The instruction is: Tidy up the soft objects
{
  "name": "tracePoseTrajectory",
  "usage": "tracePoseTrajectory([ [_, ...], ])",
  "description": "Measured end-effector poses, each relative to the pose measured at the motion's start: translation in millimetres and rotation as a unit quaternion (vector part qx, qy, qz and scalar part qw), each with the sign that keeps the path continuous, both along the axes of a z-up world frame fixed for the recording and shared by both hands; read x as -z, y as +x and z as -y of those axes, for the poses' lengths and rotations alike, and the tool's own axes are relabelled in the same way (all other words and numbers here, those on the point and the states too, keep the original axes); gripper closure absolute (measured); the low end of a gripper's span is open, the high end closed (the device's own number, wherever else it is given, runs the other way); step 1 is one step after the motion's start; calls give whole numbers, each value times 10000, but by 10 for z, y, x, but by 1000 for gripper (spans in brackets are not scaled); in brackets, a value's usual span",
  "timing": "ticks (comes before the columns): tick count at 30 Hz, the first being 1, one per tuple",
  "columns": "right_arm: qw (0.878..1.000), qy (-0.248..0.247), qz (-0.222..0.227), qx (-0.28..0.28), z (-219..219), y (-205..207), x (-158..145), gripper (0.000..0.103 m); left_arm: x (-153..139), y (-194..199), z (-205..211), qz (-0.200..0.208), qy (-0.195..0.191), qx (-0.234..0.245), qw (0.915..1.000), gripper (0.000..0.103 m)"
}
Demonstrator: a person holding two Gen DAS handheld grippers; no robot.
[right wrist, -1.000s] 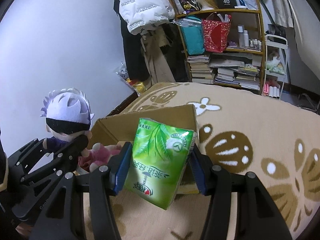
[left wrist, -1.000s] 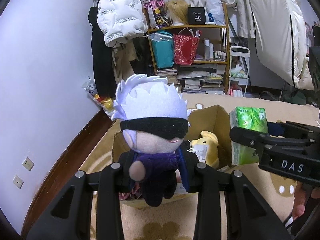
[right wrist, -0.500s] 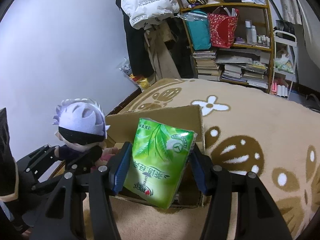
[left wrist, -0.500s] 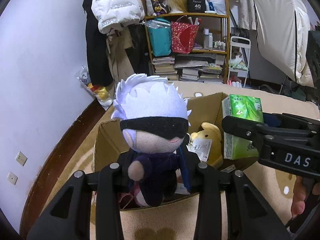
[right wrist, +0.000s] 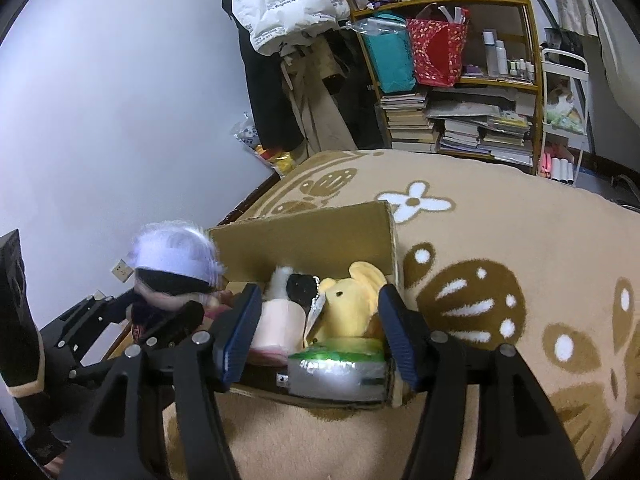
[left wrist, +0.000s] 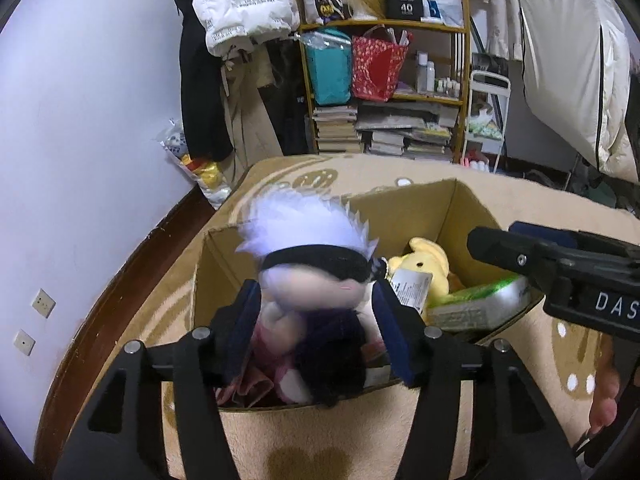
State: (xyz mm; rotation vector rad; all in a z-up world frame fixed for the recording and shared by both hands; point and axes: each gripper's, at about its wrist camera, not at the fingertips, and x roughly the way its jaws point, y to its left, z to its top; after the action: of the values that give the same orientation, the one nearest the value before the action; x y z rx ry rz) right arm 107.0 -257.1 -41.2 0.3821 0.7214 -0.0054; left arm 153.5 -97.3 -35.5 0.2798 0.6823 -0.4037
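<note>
An open cardboard box [left wrist: 416,204] stands on the beige carpet. My left gripper [left wrist: 318,332] is open over the box's near left part; the white-haired blindfolded plush doll [left wrist: 312,264] sits blurred between its spread jaws, dropping into the box. My right gripper [right wrist: 318,328] is open over the box's [right wrist: 304,228] near right corner. The green tissue pack [right wrist: 340,364] lies in the box below it, free of the pads. The pack also shows in the left wrist view [left wrist: 480,304]. A yellow plush [right wrist: 352,304] and a pink roll [right wrist: 276,324] lie inside.
A bookshelf [left wrist: 384,80] with bags, books and bottles stands at the back. Coats hang on the left [left wrist: 240,4]. A white wall [left wrist: 80,120] and dark skirting run close along the box's left side. Patterned carpet [right wrist: 500,248] spreads to the right.
Both grippers have moved down over the box and opened. The doll has slipped down from the left jaws. The tissue pack has left the right jaws and now lies in the box.
</note>
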Motion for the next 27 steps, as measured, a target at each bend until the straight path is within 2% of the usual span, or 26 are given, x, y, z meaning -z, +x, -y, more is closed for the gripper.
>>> tracePoseTrajectory([
  [2,10000,-7,11,19,4,-3,-16,29,-35,-17,-24,39,26,-42,10000,33],
  [5,10000,-17,48,66,15,-52,-78,19,-105,-79,-90,166,20,-109,9998,28],
  [9,9999,-36,86,114,19,-132,-174,11,-209,-162,-166,261,45,-208,9994,10],
  [12,9998,-85,86,133,3,-196,-245,3,-303,-250,-275,285,35,-382,9989,2],
  [19,9994,-234,231,131,-48,-444,-481,0,-517,-476,-522,507,92,-712,9961,0],
  [27,9979,-332,538,135,-149,-884,-741,0,-781,-874,-784,801,-48,-949,9923,0],
])
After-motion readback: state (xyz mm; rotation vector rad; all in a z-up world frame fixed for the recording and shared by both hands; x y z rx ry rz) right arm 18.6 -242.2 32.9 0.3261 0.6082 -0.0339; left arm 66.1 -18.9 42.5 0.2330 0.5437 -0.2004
